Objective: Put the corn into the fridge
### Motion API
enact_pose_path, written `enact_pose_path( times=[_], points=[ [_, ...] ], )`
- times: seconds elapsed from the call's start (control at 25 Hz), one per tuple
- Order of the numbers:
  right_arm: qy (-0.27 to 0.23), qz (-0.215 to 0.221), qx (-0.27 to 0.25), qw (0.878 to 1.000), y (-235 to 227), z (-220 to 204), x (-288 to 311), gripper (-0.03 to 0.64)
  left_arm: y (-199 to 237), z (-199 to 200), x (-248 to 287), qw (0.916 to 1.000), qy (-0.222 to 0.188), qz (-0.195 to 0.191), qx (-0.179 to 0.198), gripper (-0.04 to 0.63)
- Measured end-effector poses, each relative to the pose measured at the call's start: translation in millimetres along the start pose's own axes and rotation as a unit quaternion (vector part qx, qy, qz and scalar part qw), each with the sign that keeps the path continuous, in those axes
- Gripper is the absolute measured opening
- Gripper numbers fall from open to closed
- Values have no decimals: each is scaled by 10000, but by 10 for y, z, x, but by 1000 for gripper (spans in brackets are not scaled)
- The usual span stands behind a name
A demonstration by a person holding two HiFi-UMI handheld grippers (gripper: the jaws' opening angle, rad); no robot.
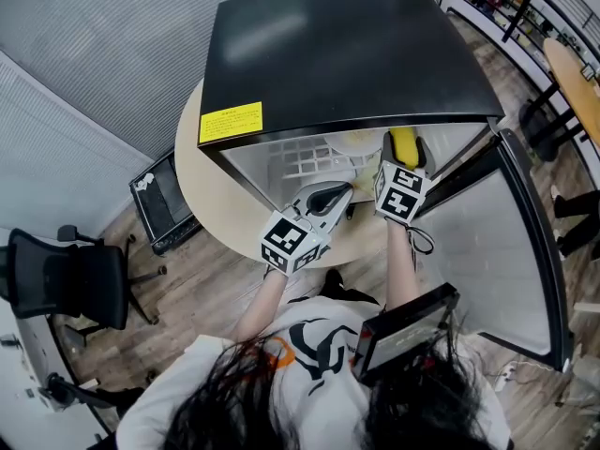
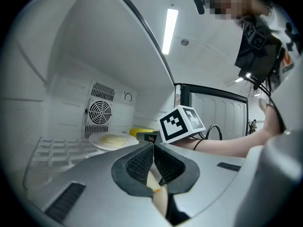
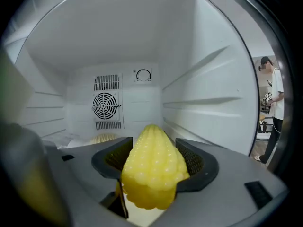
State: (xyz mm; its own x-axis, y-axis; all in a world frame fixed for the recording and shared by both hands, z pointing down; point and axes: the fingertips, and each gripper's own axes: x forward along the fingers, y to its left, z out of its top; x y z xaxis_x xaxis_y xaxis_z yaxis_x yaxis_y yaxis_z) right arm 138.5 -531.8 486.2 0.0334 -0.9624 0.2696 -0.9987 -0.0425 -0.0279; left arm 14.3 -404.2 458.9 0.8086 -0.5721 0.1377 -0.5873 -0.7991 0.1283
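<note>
We log one black-topped fridge (image 1: pixel 347 54) on a round pale table (image 1: pixel 208 200), its door (image 1: pixel 525 251) swung open at the picture's right, and a yellow label (image 1: pixel 231 122) near the top's front edge. At the open mouth we count the left gripper (image 1: pixel 341 193) and, beside it, the right gripper (image 1: pixel 405 152) with yellow corn (image 1: pixel 403 141) between its jaws. One black office chair (image 1: pixel 70 275) stands on the floor.

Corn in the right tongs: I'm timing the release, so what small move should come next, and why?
Probably ease the right tongs down toward the wire shelf before letting go. The corn is gripped between them, already inside the fridge but held above the shelf, with the plate off to its left.
</note>
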Motion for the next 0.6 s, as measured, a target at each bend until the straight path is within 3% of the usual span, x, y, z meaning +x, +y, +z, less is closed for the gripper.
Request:
enact_pose_path(
  times=[0.2,0.6],
  points=[
    [-10,106,-41,9999,22,22,-62,287,16,20,-30,10000,-49,53,-14,12],
    [-497,240,-29,9985,60,329,-422,285,-79,37,-136,9999,-131,53,-23,11]
  ],
)
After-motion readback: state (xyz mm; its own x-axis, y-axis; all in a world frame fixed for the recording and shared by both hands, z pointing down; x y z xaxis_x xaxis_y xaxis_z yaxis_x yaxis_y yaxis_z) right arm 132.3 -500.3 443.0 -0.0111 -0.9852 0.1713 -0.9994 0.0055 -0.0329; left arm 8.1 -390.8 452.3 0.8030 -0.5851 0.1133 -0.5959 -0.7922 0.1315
